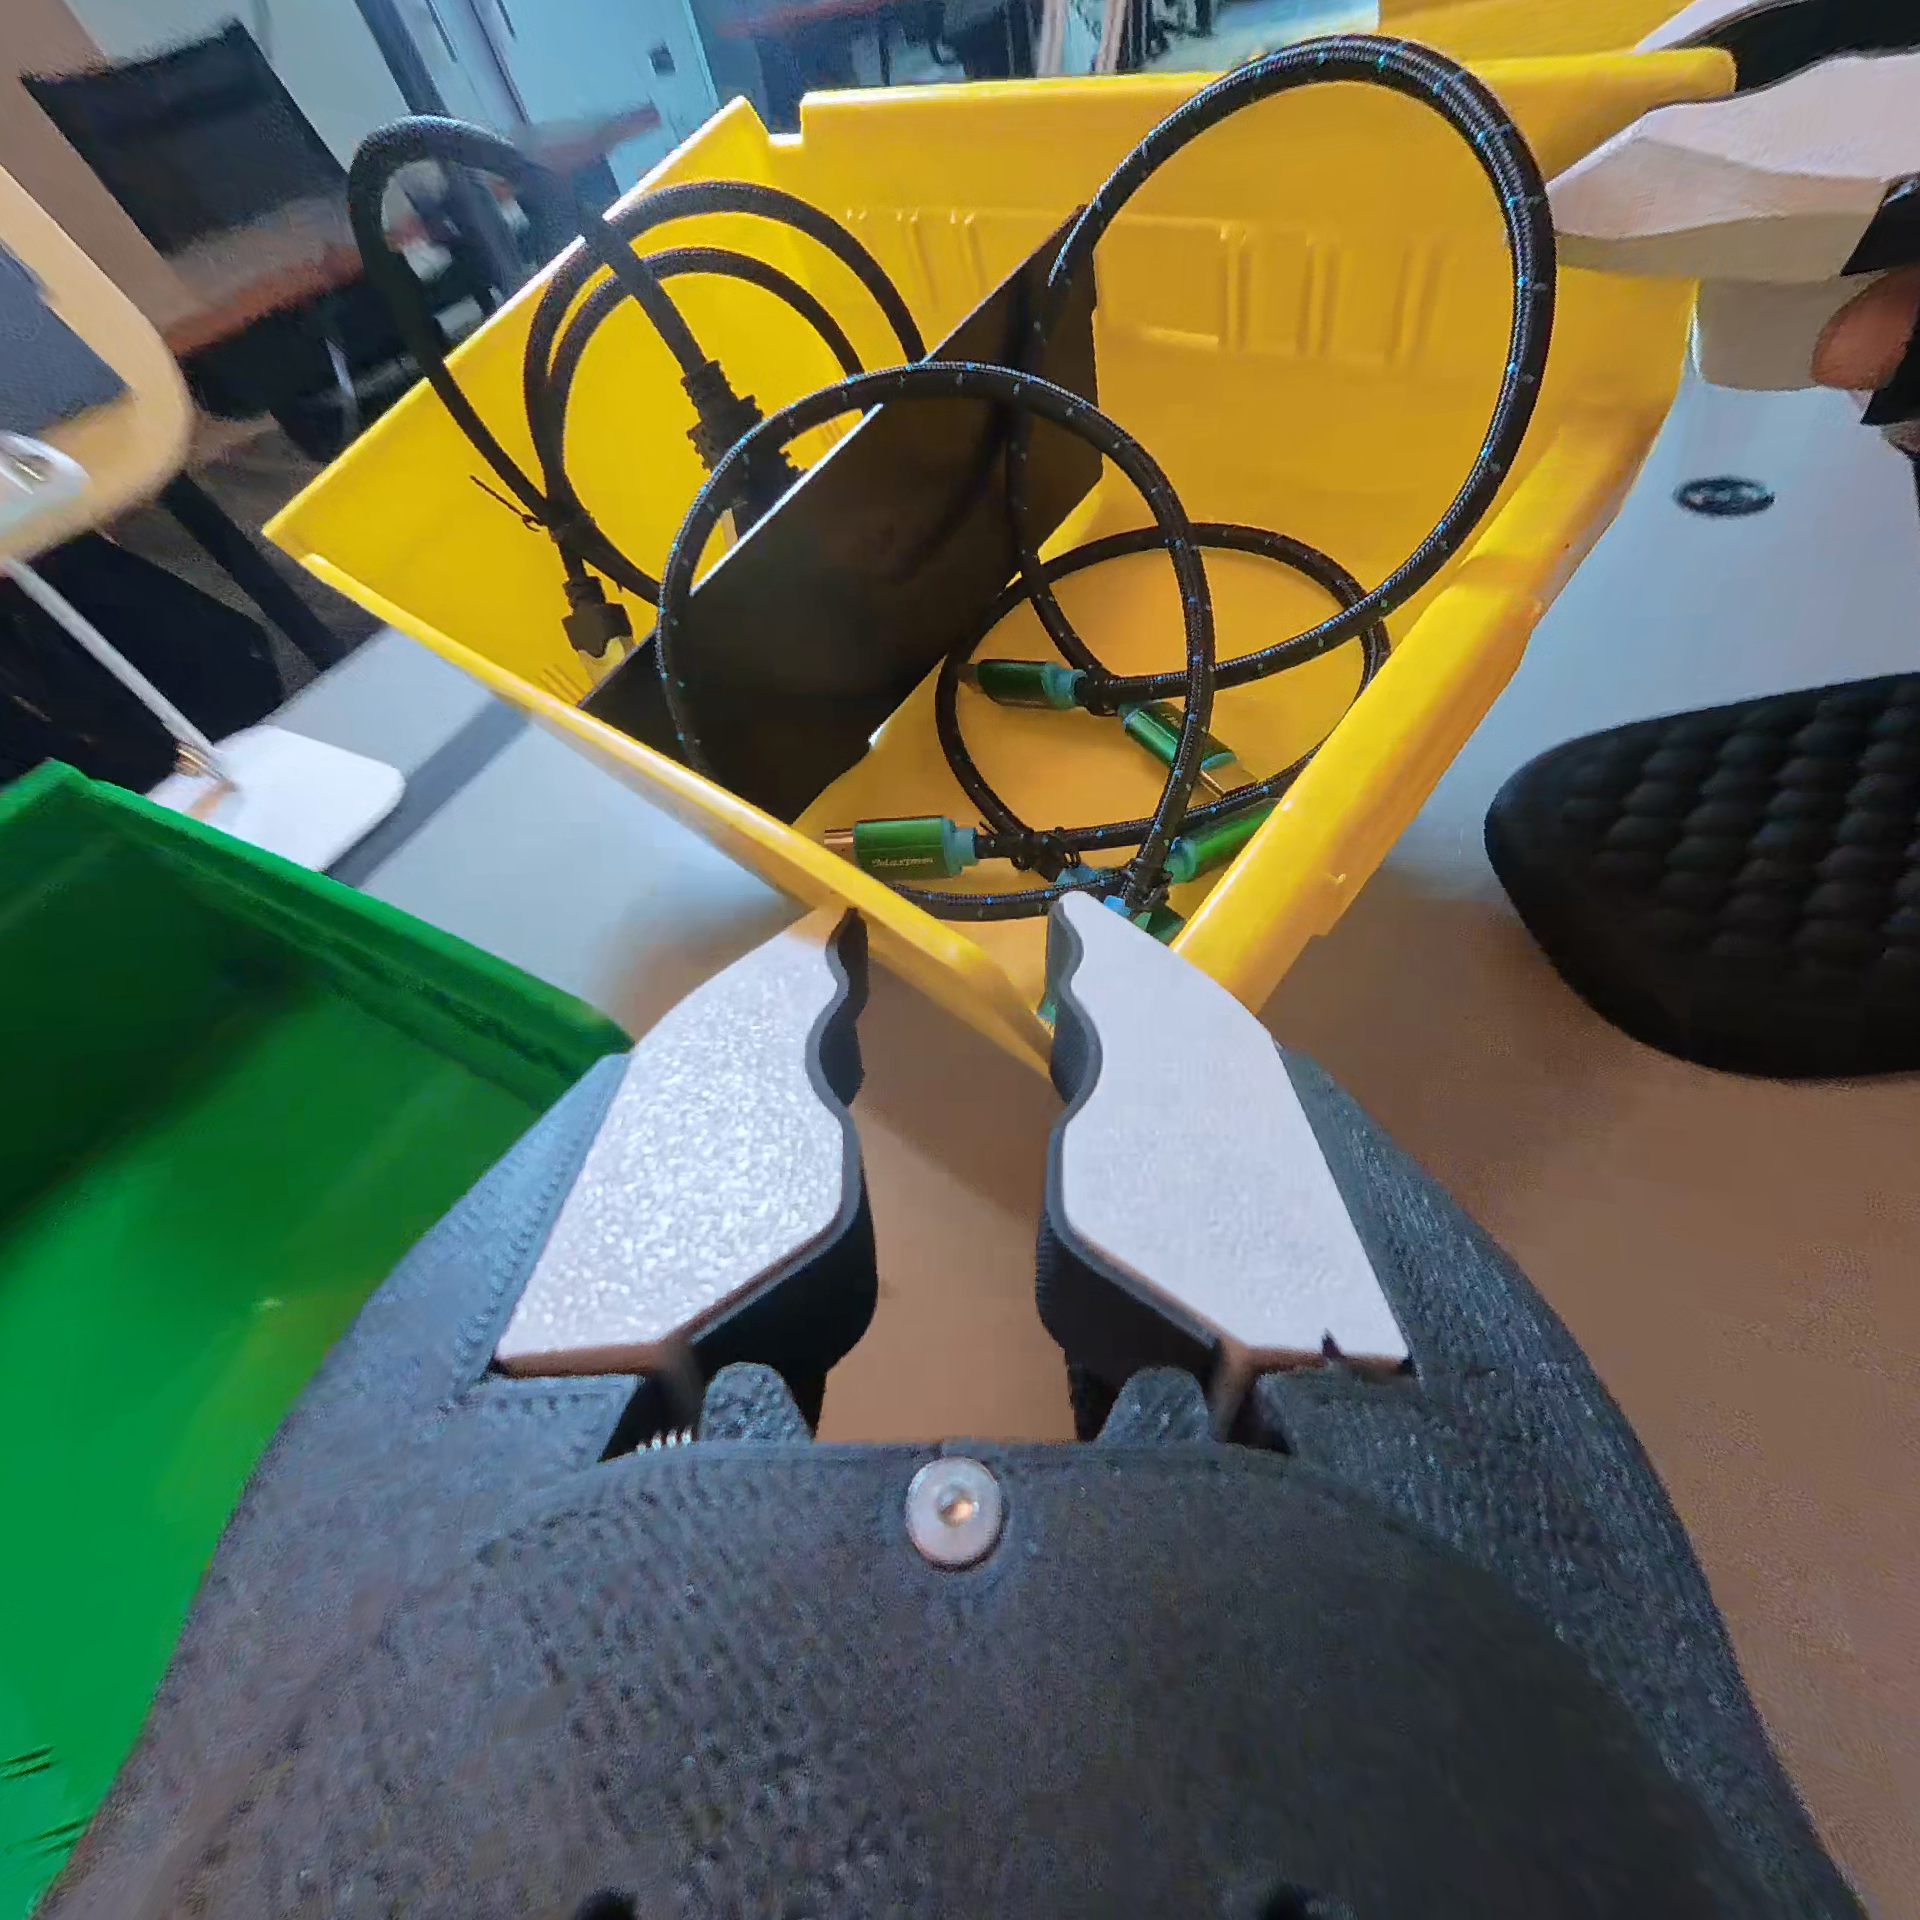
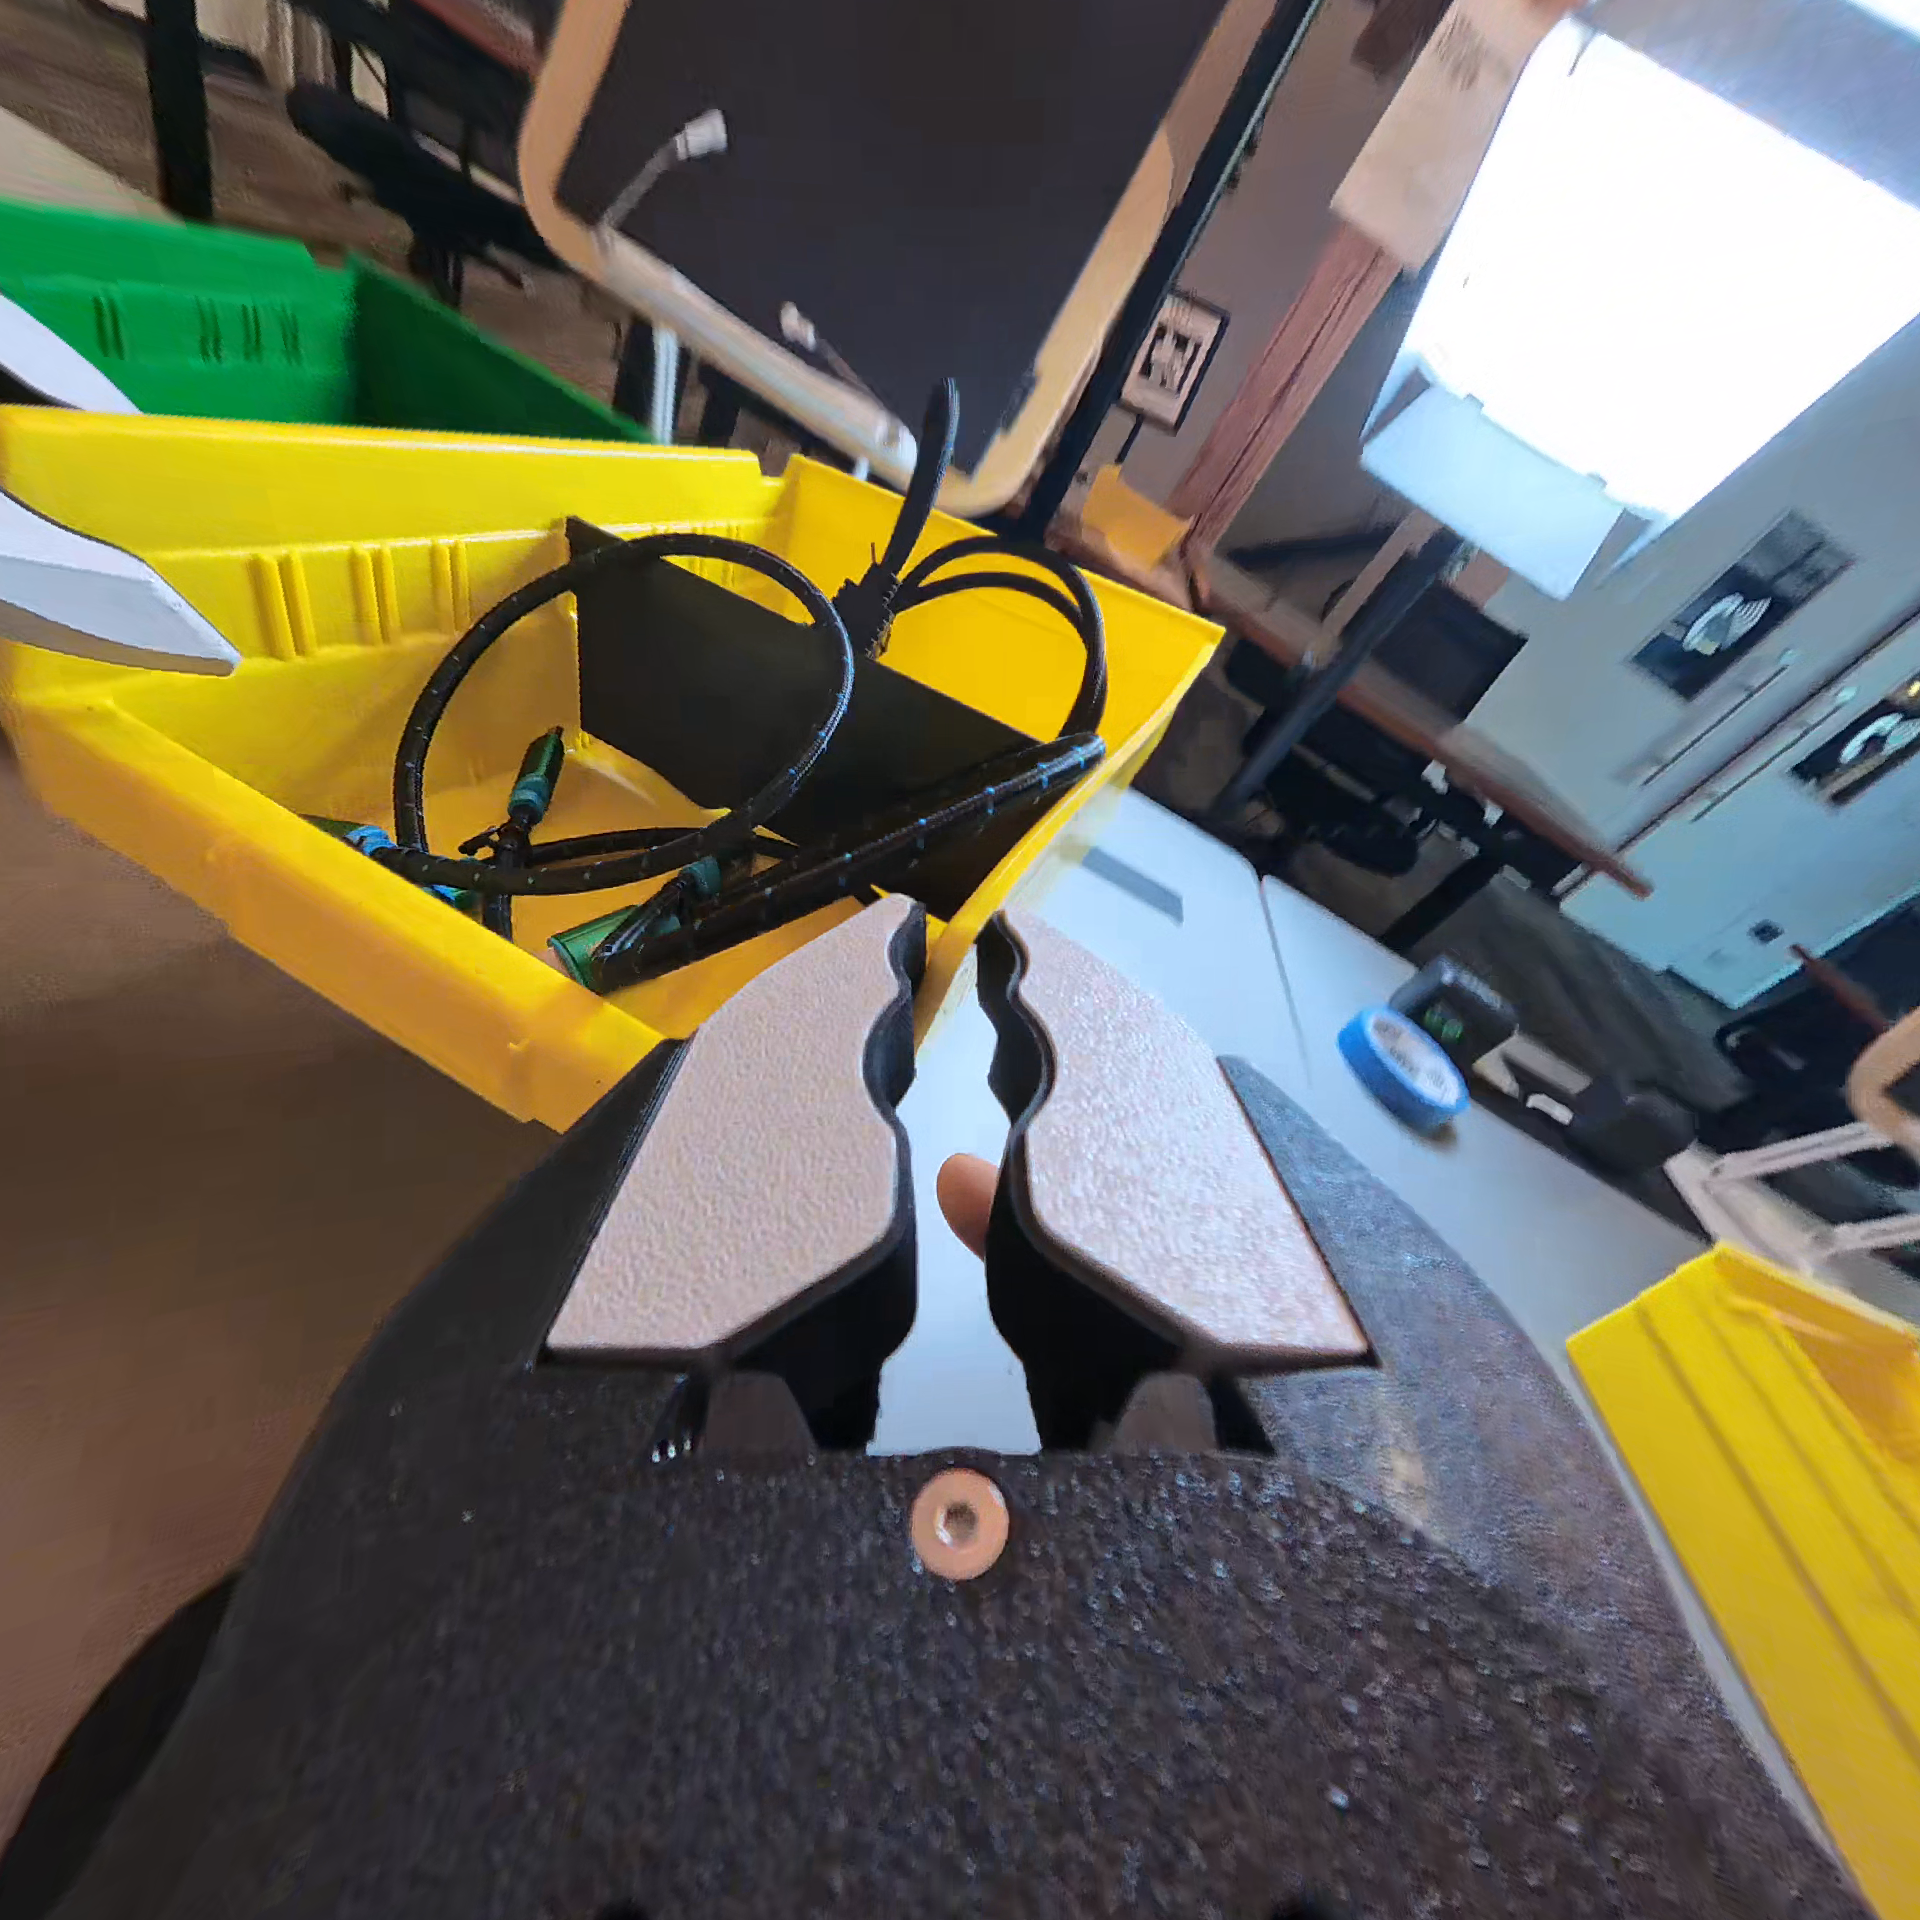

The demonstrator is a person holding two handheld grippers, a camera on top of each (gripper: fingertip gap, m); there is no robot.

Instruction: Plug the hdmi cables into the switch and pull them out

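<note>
On a pale desk (image 1: 1507,1195), the left gripper (image 1: 951,935) hovers parted and empty. Just ahead, braided black HDMI cables (image 1: 1132,665) coil inside the glossy yellow plastic bin (image 1: 1340,821). The right gripper (image 2: 951,935) tilts, narrowly open, empty.

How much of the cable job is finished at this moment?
Nothing looks done: the HDMI cables lie coiled in the yellow bin, none plugged in. In hand: nothing; the left gripper is open at the bin's near corner, the right gripper slightly open and empty. No switch is visible, so plugging and pulling remain.
</note>
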